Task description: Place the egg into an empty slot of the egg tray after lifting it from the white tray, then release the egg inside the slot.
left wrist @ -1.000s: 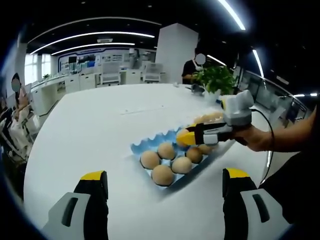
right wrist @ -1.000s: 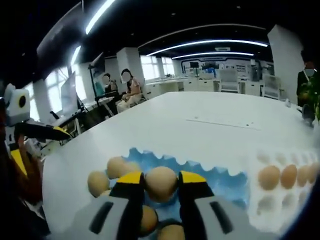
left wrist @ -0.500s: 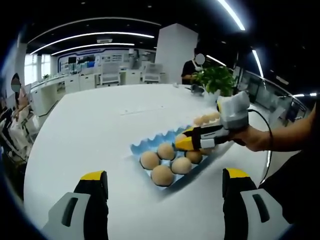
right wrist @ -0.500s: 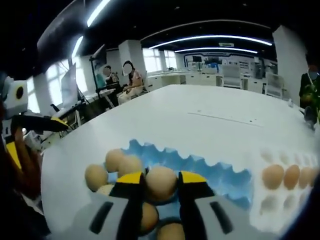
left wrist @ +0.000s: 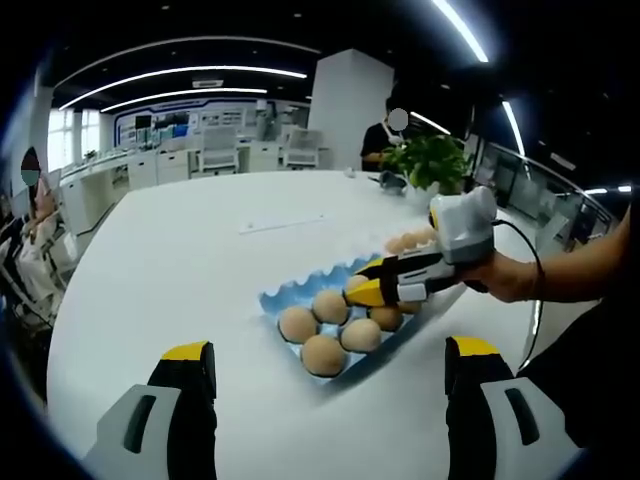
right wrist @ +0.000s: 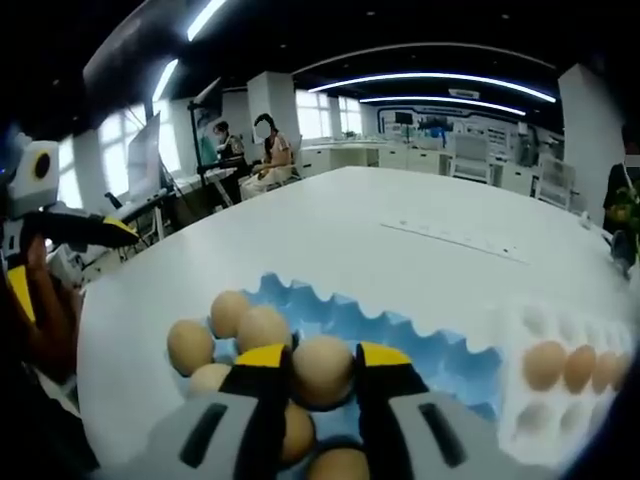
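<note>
My right gripper (right wrist: 322, 362) is shut on a tan egg (right wrist: 322, 370) and hangs just over the blue egg tray (right wrist: 420, 345), which holds several eggs at its left end. From the left gripper view, the right gripper (left wrist: 362, 289) reaches in from the right over the blue egg tray (left wrist: 280, 297), above the eggs (left wrist: 322, 355). Beyond it lies the white tray (right wrist: 545, 405) with a row of eggs (right wrist: 565, 365). My left gripper (left wrist: 330, 365) stands open over bare tabletop in front of the egg tray, with nothing between its fingers.
Everything rests on a big white table (left wrist: 200, 260). A potted plant (left wrist: 432, 160) stands at the far edge and a person stands behind it. People sit at desks to the left of the table (right wrist: 255, 165). A hand and arm (left wrist: 540, 275) hold the right gripper.
The right gripper has carried the egg further over the blue tray toward its filled end and a little lower. The left gripper has stayed put.
</note>
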A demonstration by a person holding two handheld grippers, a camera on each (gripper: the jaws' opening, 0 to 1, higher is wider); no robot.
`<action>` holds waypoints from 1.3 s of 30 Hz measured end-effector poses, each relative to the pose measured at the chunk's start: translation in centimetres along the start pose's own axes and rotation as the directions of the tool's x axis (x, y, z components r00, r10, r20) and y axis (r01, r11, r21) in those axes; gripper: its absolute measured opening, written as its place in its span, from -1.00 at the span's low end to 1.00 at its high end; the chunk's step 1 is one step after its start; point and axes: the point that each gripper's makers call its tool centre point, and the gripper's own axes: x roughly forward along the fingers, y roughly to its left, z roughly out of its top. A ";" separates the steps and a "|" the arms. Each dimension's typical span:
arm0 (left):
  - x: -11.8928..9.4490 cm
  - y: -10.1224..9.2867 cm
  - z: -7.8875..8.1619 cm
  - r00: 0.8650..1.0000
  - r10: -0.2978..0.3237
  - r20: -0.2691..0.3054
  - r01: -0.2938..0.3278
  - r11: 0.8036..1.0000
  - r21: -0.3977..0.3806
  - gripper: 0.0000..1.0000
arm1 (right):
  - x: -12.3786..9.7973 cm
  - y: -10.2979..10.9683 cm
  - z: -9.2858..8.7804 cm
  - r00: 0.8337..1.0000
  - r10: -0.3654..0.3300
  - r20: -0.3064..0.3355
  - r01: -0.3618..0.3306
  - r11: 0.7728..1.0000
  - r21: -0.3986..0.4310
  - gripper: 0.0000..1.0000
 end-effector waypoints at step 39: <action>0.2 -0.2 -0.2 1.000 -0.004 -0.014 0.004 1.000 0.002 0.91 | -9.7 -11.1 -1.1 0.938 -0.322 0.131 0.282 0.924 0.258 -0.49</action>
